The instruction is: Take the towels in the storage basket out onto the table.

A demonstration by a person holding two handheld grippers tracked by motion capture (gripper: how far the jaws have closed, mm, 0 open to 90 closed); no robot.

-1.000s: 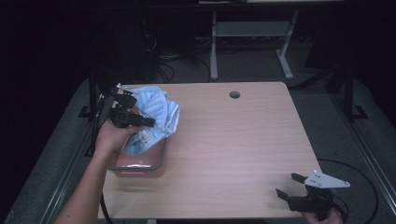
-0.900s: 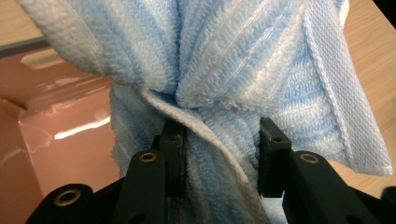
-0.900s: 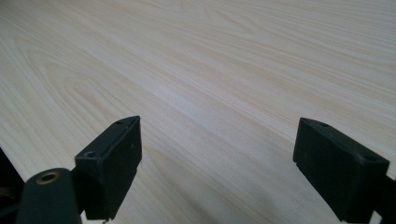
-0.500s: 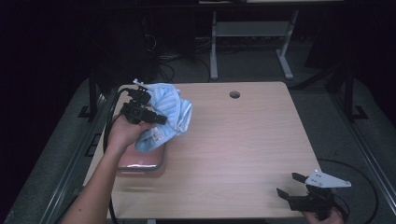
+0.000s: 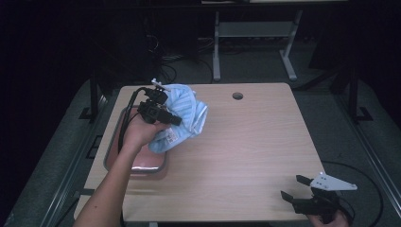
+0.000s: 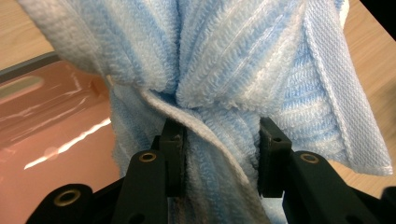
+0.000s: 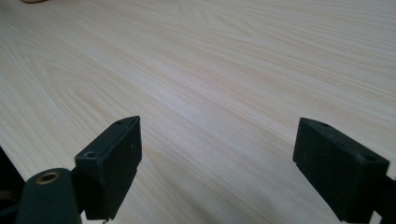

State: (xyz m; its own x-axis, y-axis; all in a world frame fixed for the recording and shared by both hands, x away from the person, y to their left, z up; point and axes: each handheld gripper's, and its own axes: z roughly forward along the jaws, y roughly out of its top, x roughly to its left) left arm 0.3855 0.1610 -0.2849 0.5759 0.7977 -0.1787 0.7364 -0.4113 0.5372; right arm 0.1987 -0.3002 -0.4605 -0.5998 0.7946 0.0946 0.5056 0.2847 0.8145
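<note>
A bunched light-blue striped towel (image 5: 187,118) hangs above the left part of the wooden table (image 5: 246,156), with my left gripper (image 5: 177,120) shut on it. In the left gripper view a thick fold of the towel (image 6: 233,70) is pinched between the two black pads (image 6: 173,149), and the rest spreads above them. Under the towel lies a shallow pink tray (image 5: 142,161) with a grey rim. My right gripper (image 5: 295,187) rests near the table's front right corner, jaws wide apart, nothing between them; its view looks along bare wood (image 7: 210,93).
A round cable hole (image 5: 237,96) sits near the table's far edge. A white metal stand (image 5: 255,33) and cables lie on the dark floor behind. The tray (image 6: 51,126) shows glossy and empty below the towel.
My left gripper has carried the towel up and to the right, away from the tray toward the table's middle. The right gripper has stayed put.
</note>
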